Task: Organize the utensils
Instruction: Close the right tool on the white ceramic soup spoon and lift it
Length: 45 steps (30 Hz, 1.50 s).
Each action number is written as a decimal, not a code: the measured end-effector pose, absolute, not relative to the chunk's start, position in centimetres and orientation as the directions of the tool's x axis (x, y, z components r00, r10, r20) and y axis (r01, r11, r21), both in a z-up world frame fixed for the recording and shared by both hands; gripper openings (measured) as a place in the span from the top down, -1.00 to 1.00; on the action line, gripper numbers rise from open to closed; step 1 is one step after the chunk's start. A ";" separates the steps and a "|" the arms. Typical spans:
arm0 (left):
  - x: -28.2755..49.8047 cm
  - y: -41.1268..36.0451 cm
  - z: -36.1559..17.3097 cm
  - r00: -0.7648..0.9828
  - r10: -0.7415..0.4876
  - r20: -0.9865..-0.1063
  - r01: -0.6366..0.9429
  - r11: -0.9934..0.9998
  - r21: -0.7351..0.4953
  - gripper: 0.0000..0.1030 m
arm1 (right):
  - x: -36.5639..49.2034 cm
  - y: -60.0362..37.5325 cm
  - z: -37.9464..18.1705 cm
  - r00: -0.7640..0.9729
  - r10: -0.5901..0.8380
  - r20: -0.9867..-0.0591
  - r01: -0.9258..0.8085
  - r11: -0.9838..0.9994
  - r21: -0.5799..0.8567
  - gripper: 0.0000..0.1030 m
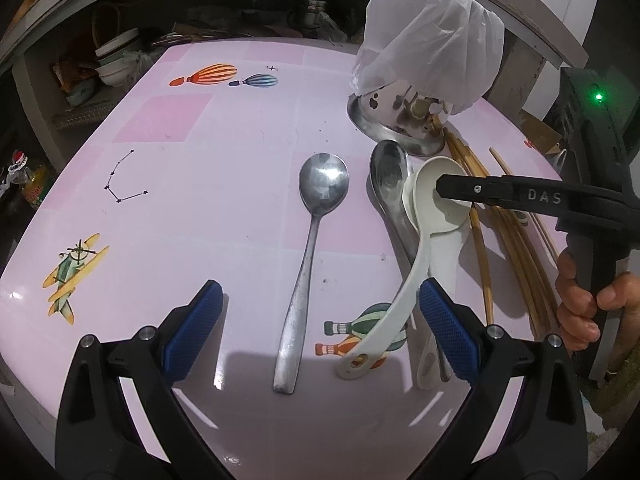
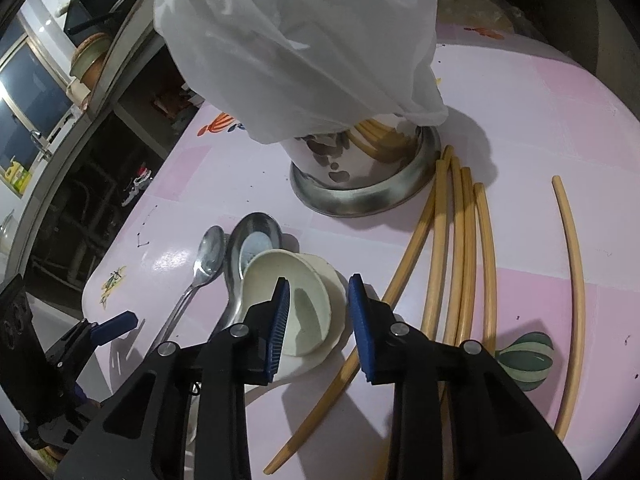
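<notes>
**Two white spoon bowls between the right jaws, handles running back toward the left hand**

Two white plastic soup spoons lie stacked directly under the right gripper. We read its blue pads as narrowed around the bowls: the left pad stands inside the upper bowl, the right pad just outside the rim of the lower one. Whether the pads already press we cannot tell, so we treat the spoons as straddled, not yet held.

The long axis of the white spoons runs from the bowls at the right gripper back to the handle ends, which lie just beside the right pad of the left gripper. The left gripper stands wide with nothing in it, straddling the handle of the lone steel tablespoon, whose axis points straight ahead of it.

Clearances:
- Left of the right gripper, touching the white bowls: a second steel spoon, partly underneath.
- Right of it, just beside the outer pad: loose bamboo chopsticks, fanned out.
- Ahead: the perforated steel utensil holder, draped with a white plastic bag.

We judge upward the only free direction; the table edge lies near, behind both grippers.
</notes>
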State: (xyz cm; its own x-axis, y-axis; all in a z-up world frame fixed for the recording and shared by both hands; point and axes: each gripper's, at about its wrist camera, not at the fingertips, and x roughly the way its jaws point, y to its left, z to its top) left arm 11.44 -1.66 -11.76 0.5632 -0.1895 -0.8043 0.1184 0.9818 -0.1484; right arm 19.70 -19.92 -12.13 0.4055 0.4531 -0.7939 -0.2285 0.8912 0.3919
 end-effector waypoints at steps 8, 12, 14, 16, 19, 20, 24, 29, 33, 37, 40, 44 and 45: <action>11.4 -1.7 -12.0 0.558 -0.183 -0.810 0.114 0.983 -0.143 -0.84 | 19.3 -19.3 -11.7 0.432 0.449 -0.782 -0.262 0.892 0.367 0.67; 11.3 -2.1 -12.2 0.562 -0.167 -0.810 0.119 0.986 -0.120 -0.84 | 19.3 -19.7 -11.8 0.440 0.467 -0.767 -0.253 0.884 0.393 0.74; 11.2 -2.2 -12.2 0.564 -0.164 -0.809 0.120 0.986 -0.116 -0.84 | 19.3 -20.1 -11.8 0.441 0.477 -0.760 -0.241 0.879 0.412 0.80; 11.2 -2.3 -12.1 0.568 -0.160 -0.807 0.122 0.986 -0.110 -0.84 | 19.3 -20.4 -11.8 0.443 0.484 -0.755 -0.236 0.875 0.422 0.82; 11.1 -2.3 -12.1 0.570 -0.148 -0.808 0.123 0.988 -0.094 -0.84 | 19.3 -20.4 -11.6 0.443 0.482 -0.756 -0.244 0.876 0.416 0.82; 11.2 -2.4 -12.1 0.569 -0.147 -0.809 0.125 0.988 -0.092 -0.84 | 19.2 -20.4 -11.5 0.441 0.477 -0.760 -0.245 0.879 0.409 0.80; 11.1 -2.6 -12.0 0.572 -0.144 -0.808 0.132 0.988 -0.082 -0.84 | 19.3 -20.5 -11.7 0.438 0.456 -0.775 -0.230 0.890 0.394 0.75; 11.1 -2.8 -11.6 0.588 -0.120 -0.800 0.137 0.989 -0.048 -0.84 | 19.3 -20.8 -11.5 0.447 0.466 -0.764 -0.234 0.885 0.403 0.73; 11.3 -2.7 -11.6 0.590 -0.113 -0.799 0.130 0.991 -0.045 -0.84 | 19.2 -20.6 -10.9 0.453 0.480 -0.751 -0.260 0.877 0.403 0.73; 11.5 -3.0 -11.8 0.586 -0.100 -0.804 0.132 0.991 -0.027 -0.84 | 19.2 -20.6 -10.8 0.441 0.500 -0.745 -0.270 0.866 0.421 0.73; 11.4 -3.1 -11.9 0.585 -0.099 -0.805 0.137 0.990 -0.022 -0.84 | 19.2 -20.8 -11.0 0.423 0.530 -0.734 -0.268 0.848 0.458 0.72; 11.3 -3.1 -12.0 0.582 -0.100 -0.807 0.138 0.990 -0.024 -0.84 | 19.3 -20.4 -11.7 0.398 0.526 -0.751 -0.259 0.850 0.458 0.63; 11.3 -3.1 -12.1 0.581 -0.101 -0.808 0.137 0.990 -0.025 -0.84 | 19.3 -20.3 -11.8 0.391 0.528 -0.754 -0.257 0.849 0.461 0.61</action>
